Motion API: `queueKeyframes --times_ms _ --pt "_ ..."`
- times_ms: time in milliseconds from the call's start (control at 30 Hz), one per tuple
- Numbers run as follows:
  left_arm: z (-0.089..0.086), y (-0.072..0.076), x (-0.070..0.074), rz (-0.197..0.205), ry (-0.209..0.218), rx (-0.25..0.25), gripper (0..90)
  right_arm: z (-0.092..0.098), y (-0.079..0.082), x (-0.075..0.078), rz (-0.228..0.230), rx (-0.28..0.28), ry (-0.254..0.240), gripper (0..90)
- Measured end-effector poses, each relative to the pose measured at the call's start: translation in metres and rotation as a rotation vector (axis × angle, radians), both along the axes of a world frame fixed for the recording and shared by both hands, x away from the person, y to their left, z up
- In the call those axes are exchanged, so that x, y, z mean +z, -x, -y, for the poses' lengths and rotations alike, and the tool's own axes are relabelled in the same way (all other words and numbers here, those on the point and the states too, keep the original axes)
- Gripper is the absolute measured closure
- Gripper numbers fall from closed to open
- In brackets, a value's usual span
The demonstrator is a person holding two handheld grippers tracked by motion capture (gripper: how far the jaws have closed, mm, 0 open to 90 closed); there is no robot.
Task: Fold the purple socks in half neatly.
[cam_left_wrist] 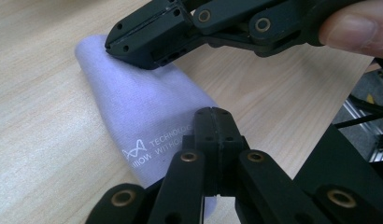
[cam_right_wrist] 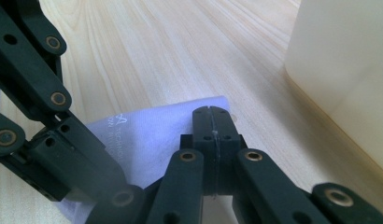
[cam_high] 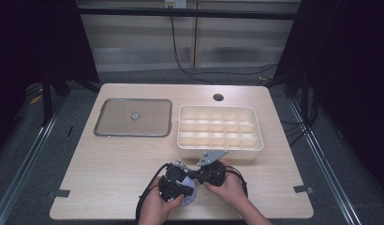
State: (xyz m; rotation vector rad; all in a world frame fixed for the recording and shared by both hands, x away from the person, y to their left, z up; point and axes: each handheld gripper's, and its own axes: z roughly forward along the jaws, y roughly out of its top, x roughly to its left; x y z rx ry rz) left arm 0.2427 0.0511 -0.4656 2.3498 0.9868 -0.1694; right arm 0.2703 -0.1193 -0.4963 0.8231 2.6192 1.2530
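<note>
We hold both grippers over a lavender printed cloth (cam_left_wrist: 133, 107) on the table (cam_high: 110, 159). The left gripper (cam_left_wrist: 212, 114) and right gripper (cam_right_wrist: 211, 113) have jaws closed, pressing its edges.

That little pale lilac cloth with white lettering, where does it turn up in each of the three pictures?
High view: the pale lilac cloth peeks out near the table's front edge, between the two hands, under the grippers.
Left gripper view: it runs from upper left to bottom centre, lettering toward the bottom.
Right gripper view: it lies lower left of centre, partly behind black jaws.
Shared landmark: the light wooden tabletop beneath it.
</note>
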Motion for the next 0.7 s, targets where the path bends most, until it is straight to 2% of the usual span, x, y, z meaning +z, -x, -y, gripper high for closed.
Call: queueKeyframes --times_ms 133,233,367,500,700 --pt "-0.001 -0.001 0.004 0.004 0.005 0.004 90.0 0.0 0.0 0.0 0.003 -0.002 0.001 90.0" --pt "-0.002 -0.002 0.007 0.022 0.03 0.019 90.0 0.0 0.0 0.0 0.001 -0.001 -0.001 90.0" --pt "-0.001 -0.002 0.004 0.024 0.042 0.011 90.0 0.0 0.0 0.0 -0.002 -0.002 0.001 90.0" --pt "0.002 -0.001 -0.002 0.001 0.019 0.004 90.0 0.0 0.0 0.0 -0.005 -0.002 -0.003 90.0" --pt "0.006 0.003 -0.003 0.001 0.016 0.004 90.0 -0.001 -0.001 0.0 -0.004 0.001 0.004 90.0"
